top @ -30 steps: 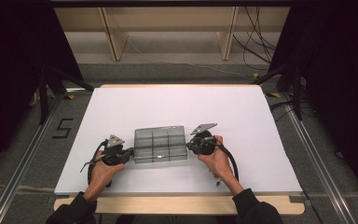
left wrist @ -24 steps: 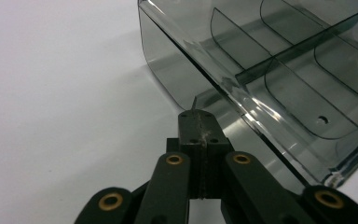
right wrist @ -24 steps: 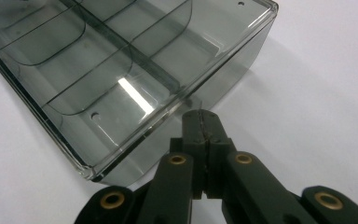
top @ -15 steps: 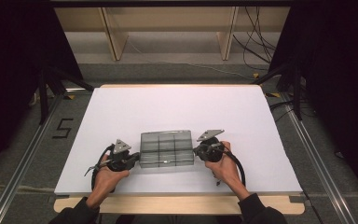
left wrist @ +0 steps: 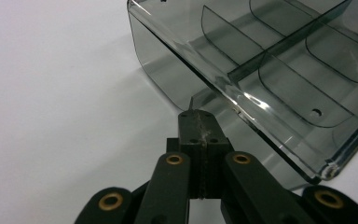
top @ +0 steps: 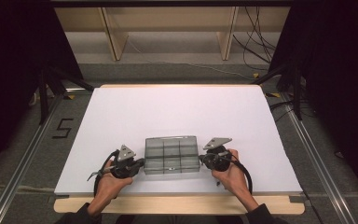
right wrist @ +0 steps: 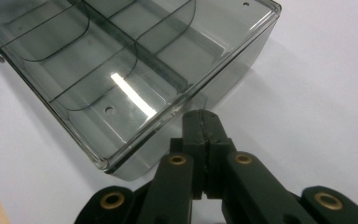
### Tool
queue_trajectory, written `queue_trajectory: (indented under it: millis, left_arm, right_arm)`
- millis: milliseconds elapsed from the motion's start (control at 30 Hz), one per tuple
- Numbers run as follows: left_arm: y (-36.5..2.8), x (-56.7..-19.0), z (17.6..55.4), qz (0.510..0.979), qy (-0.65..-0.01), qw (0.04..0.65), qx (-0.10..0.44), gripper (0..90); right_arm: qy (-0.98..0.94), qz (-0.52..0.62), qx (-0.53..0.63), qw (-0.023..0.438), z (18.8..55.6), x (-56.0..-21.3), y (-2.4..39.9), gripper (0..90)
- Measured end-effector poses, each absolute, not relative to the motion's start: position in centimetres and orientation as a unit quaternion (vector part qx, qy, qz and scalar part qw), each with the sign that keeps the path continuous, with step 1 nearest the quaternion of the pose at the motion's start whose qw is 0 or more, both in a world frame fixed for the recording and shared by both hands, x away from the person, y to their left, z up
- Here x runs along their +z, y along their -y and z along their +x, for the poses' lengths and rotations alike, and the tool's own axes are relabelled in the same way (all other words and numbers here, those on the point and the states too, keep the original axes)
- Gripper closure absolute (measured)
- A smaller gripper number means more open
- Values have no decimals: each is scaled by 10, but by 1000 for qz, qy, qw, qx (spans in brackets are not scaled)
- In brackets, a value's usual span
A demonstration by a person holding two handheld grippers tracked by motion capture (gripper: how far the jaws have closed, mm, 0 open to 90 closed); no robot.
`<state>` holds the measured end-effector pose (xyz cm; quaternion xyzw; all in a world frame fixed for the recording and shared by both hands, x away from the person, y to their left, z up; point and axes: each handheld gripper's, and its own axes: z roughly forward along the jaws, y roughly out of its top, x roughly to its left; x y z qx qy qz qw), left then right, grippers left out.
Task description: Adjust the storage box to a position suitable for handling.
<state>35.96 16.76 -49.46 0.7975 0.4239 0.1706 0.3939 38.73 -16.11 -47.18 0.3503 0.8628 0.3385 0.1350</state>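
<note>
slid nearer the front edge of the white table since a second ago, together: clear divided box, left gripper and right gripper, still flanking it. now sits close to the near edge, centred between the two hands, compartments showing through the smoky plastic. jaws pressed together on both sides, nothing between them: left gripper's closed tips right up against the box's end wall, right gripper's closed tips against the opposite end wall below the rim.
</note>
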Motion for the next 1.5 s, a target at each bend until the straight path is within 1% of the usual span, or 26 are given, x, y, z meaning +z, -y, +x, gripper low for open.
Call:
queue_trajectory:
  millis: [67, 100, 233, 267, 333, 367, 467, 500, 600, 633, 700, 733, 767, 800, 867, 900, 933, 1067, 1167, 1200, 1233, 1333, 1367, 1400, 1433, 1500]
  left_arm:
    - [-165, -495, 356, 800, -423, 391, 166, 894]
    - [-165, -495, 355, 807, -414, 387, 166, 894]
    - [-163, -495, 352, 808, -413, 387, 164, 894]
    - [-161, -496, 351, 804, -416, 393, 162, 894]
    - [-160, -496, 350, 803, -418, 392, 162, 894]
    - [-159, -496, 348, 804, -415, 394, 161, 894]
    - [-157, -496, 344, 809, -406, 393, 163, 894]
    - [-157, -495, 343, 814, -400, 390, 163, 894]
    - [-155, -496, 341, 809, -405, 395, 158, 894]
    - [-156, -495, 341, 814, -399, 391, 160, 894]
    - [-155, -495, 340, 812, -400, 392, 161, 894]
    - [-154, -496, 338, 808, -406, 396, 161, 894]
    - [-154, -496, 337, 810, -402, 395, 161, 895]
    - [-154, -496, 337, 813, -396, 395, 161, 895]
    - [-153, -496, 335, 808, -407, 394, 161, 894]
    - [-152, -495, 333, 809, -405, 393, 163, 895]
    - [-151, -494, 332, 812, -400, 390, 171, 894]
    - [-152, -493, 332, 813, -391, 396, 170, 894]
    - [-152, -493, 332, 814, -391, 395, 168, 894]
    - [-152, -493, 333, 813, -391, 397, 167, 894]
    - [-152, -494, 332, 812, -393, 398, 167, 894]
    - [-153, -494, 333, 808, -399, 401, 163, 893]
    - [-153, -494, 333, 810, -399, 399, 159, 891]
    - [-153, -494, 334, 810, -401, 396, 166, 856]
    - [-155, -493, 336, 816, -390, 387, 181, 795]
    - [-160, -491, 337, 822, -387, 373, 189, 762]
  right_arm:
    - [-866, 349, 334, 130, 381, -471, 167, 900]
    - [-862, 348, 342, 136, 380, -473, 167, 900]
    - [-867, 350, 334, 124, 374, -471, 170, 900]
    - [-866, 345, 339, 130, 373, -472, 173, 900]
    - [-863, 358, 336, 120, 371, -471, 173, 900]
    - [-859, 355, 343, 134, 371, -473, 174, 900]
    - [-856, 362, 344, 131, 366, -473, 177, 900]
    - [-859, 364, 339, 123, 365, -471, 178, 900]
    - [-853, 360, 352, 136, 362, -474, 180, 900]
    - [-860, 356, 342, 125, 360, -472, 182, 900]
    - [-859, 361, 343, 122, 358, -473, 181, 900]
    - [-855, 355, 353, 136, 358, -475, 181, 900]
    - [-861, 357, 340, 122, 355, -472, 182, 900]
    - [-861, 357, 340, 122, 355, -472, 182, 900]
    - [-855, 358, 351, 131, 354, -475, 182, 900]
    - [-859, 361, 342, 124, 352, -473, 183, 900]
    - [-860, 354, 344, 128, 353, -473, 184, 900]
    - [-855, 356, 354, 131, 352, -475, 185, 900]
    - [-859, 356, 350, 116, 351, -475, 187, 900]
    - [-854, 357, 359, 123, 351, -477, 186, 900]
    - [-858, 359, 349, 112, 350, -474, 187, 900]
    - [-860, 353, 351, 114, 351, -475, 188, 900]
    - [-855, 354, 358, 122, 351, -477, 187, 900]
    - [-855, 353, 358, 122, 351, -477, 187, 900]
    - [-854, 356, 359, 121, 351, -477, 188, 900]
    - [-856, 356, 357, 115, 350, -472, 192, 900]
